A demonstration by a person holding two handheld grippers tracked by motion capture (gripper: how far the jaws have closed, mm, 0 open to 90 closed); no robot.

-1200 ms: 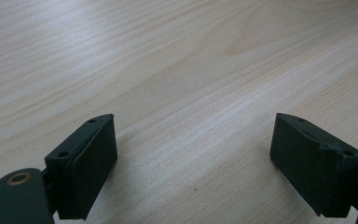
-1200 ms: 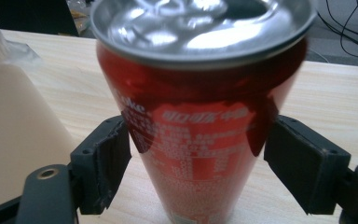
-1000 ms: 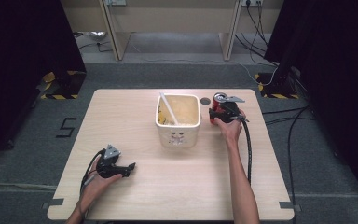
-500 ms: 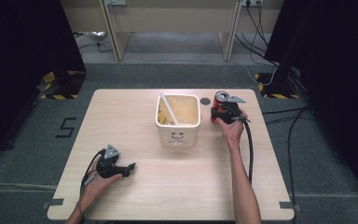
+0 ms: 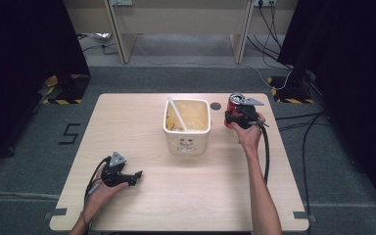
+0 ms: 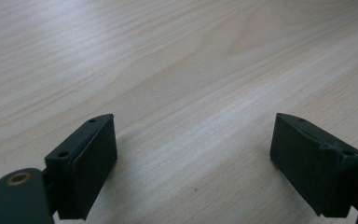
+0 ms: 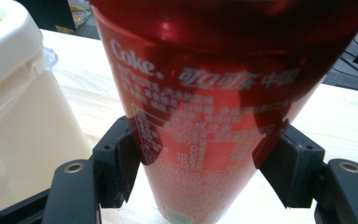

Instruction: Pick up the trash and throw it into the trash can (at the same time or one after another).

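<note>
Both grippers are seen in the high view: the left gripper (image 5: 136, 175) is held low over the near left part of the wooden table (image 5: 142, 122), and the right gripper (image 5: 231, 117) is closed around a red can (image 5: 234, 104) at the far right. A cream square tub (image 5: 187, 126) with a white utensil (image 5: 177, 113) leaning inside is placed just left of the right gripper, and a small dark disc (image 5: 216, 105) lies between tub and can. In the left gripper view, the jaws are spread wide apart over bare wood (image 6: 177, 70), nothing between them. In the right gripper view, the red can (image 7: 214, 107), marked "Coke", is clamped upright between both pads, with the tub wall (image 7: 18, 116) close at the left.
</note>
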